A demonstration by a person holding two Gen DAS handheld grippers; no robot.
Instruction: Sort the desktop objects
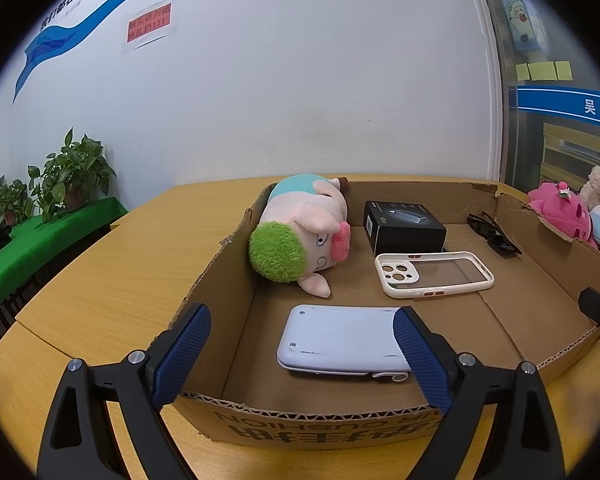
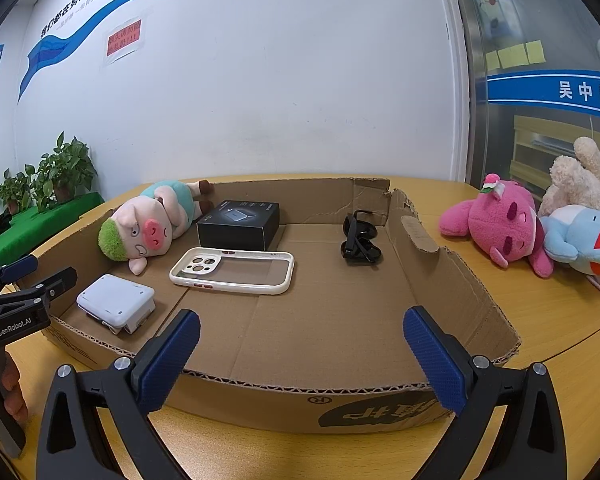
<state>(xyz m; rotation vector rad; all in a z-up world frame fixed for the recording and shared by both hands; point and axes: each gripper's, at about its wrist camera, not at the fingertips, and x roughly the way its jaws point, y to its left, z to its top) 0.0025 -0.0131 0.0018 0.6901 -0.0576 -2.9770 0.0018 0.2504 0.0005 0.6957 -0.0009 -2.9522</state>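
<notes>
A shallow cardboard box (image 1: 228, 344) (image 2: 460, 304) lies on the wooden table. In it lie a pig plush with green hair (image 1: 300, 236) (image 2: 148, 224), a black box (image 1: 404, 226) (image 2: 240, 224), a white phone case (image 1: 432, 274) (image 2: 232, 270), black sunglasses (image 1: 494, 234) (image 2: 358, 240) and a pale blue-white device (image 1: 340, 338) (image 2: 114, 302). My left gripper (image 1: 300, 356) is open and empty over the box's near left edge, its jaws either side of the device. My right gripper (image 2: 300, 356) is open and empty over the near edge.
A pink plush (image 2: 496, 226) (image 1: 560, 212), a cream plush (image 2: 576, 184) and a light blue plush (image 2: 580, 240) lie on the table right of the box. Potted plants (image 1: 60, 176) on a green cloth stand far left. A white wall stands behind.
</notes>
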